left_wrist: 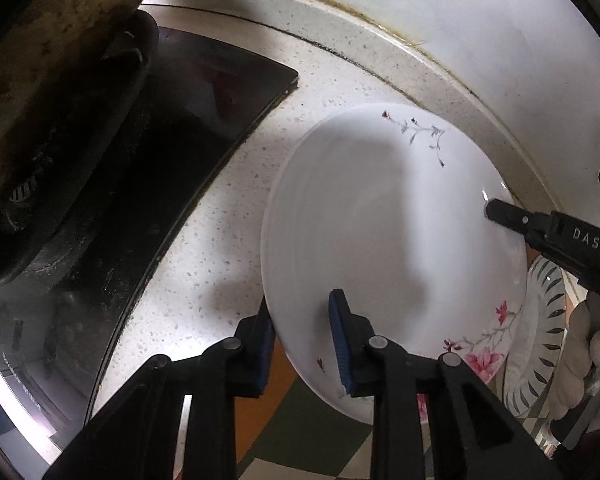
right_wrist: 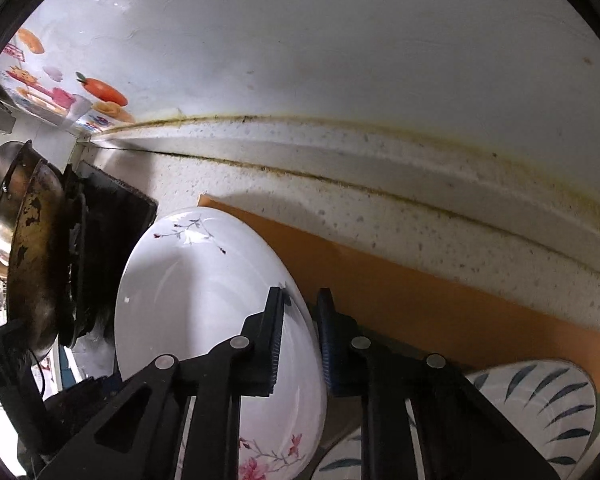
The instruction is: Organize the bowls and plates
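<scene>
I held the white flowered plate (left_wrist: pixel 380 216) with both grippers. My left gripper (left_wrist: pixel 304 344) was nearly closed on the plate's near rim, one blue pad (left_wrist: pixel 342 344) on top of the plate and the other under its edge. My right gripper (right_wrist: pixel 300 344) pinched the far side of the same plate (right_wrist: pixel 204 304), one finger inside and one outside the rim. The plate sat tilted over the speckled counter (left_wrist: pixel 204 240), just beside the black stove (left_wrist: pixel 160 152). A bowl with dark leaf marks (right_wrist: pixel 540 400) lay next to the plate on my right. An orange mat (right_wrist: pixel 420 292) lay under them.
</scene>
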The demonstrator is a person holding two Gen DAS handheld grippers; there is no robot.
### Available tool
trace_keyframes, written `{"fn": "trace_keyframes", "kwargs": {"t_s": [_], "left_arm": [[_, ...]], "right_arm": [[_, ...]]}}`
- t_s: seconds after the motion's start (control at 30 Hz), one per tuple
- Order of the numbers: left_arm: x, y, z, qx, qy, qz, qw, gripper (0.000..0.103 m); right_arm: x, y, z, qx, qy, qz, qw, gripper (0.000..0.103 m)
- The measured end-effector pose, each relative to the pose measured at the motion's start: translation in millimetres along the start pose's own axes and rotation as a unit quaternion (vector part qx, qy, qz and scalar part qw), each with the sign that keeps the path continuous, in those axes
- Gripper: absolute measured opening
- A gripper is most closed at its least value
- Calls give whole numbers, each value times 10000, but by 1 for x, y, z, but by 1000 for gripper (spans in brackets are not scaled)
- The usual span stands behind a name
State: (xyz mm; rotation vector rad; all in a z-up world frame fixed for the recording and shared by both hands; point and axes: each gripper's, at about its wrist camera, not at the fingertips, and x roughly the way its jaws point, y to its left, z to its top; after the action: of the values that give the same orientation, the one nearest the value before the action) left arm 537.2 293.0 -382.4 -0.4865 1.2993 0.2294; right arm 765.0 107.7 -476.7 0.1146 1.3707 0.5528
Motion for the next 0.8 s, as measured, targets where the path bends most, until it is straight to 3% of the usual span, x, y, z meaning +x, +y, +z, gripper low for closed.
{"fn": "trace_keyframes", "kwargs": {"t_s": [0.2, 0.4, 0.8], "left_arm": [[-21, 1, -5, 121, -93, -66, 9999, 23], [-45, -15, -34, 349, -263, -123, 9990, 23], [-102, -67, -88, 1005, -334, -431, 9934, 23]], "right_arm": [[-21, -2, -13, 88, -81, 90, 9999, 11], [-52, -6, -37, 136, -224, 76, 9996, 10], [-158, -35, -127, 641, -837, 478, 9933, 10]]}}
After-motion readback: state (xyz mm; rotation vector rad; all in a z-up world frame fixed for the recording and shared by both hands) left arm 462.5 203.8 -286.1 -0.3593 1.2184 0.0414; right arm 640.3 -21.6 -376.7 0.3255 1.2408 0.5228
